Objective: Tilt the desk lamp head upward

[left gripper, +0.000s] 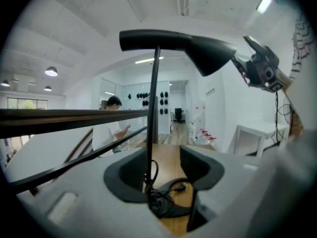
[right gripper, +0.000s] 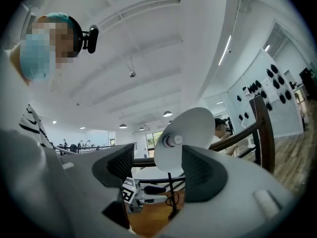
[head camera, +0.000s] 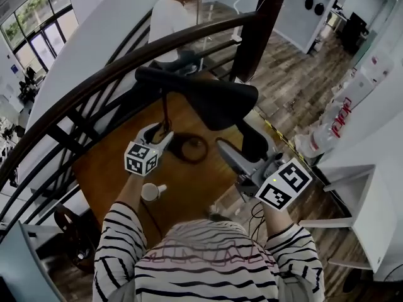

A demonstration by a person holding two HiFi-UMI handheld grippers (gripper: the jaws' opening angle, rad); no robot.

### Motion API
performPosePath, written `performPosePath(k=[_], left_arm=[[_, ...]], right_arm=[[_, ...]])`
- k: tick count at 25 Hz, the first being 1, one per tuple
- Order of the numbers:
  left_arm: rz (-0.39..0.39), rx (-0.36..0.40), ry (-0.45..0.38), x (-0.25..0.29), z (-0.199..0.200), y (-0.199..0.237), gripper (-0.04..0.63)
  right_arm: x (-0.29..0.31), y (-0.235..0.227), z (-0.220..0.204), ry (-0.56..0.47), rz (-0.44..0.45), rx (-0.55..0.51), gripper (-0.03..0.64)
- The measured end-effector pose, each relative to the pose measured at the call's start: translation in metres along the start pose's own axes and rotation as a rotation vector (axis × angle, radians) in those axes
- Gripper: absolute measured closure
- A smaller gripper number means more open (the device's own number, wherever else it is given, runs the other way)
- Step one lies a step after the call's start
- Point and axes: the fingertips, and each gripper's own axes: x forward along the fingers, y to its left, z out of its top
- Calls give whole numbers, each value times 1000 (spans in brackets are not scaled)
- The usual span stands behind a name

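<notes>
So the desk lamp's sitting on a warm wooden tabletop, near its far edge, right in front of a curved dark railing. The lamp head is a matte black cone with a long flat tail, perched on a skinny black pole that runs down to a ring-shaped base, with a tangle of black cable at the foot.

The left gripper is down low on the near-left side of the base. Its jaws are spread wide, and the pole stands in the gap between them, closer to the left jaw, with neither pad pressing on it as far as I can see. Nothing's held.

The right gripper is off to the right, under the wide end of the head and pointing slightly up. From its own view you're looking straight into the smooth white inside of the shade, with the round bulb end showing. Its jaws are also apart and empty, and the shade sits beyond them.

Both grippers are pale grey plastic with dark textured pads. There's a person in a white top behind the railing.
</notes>
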Motion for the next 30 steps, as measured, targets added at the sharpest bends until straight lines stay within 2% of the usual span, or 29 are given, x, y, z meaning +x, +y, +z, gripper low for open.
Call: performPosePath(k=[9, 20, 25, 30], left_arm=[[-6, 31, -120, -53, 27, -35, 388], [4, 48, -243, -128, 51, -69, 388], [31, 33, -267, -146, 53, -81, 390], [74, 56, -253, -162, 54, -106, 390]], right_arm=[[-10, 17, -36, 16, -56, 46, 327], [-9, 53, -85, 97, -83, 82, 325], [-13, 57, -103, 140, -83, 62, 329], [-27, 58, -108, 155, -74, 68, 354]])
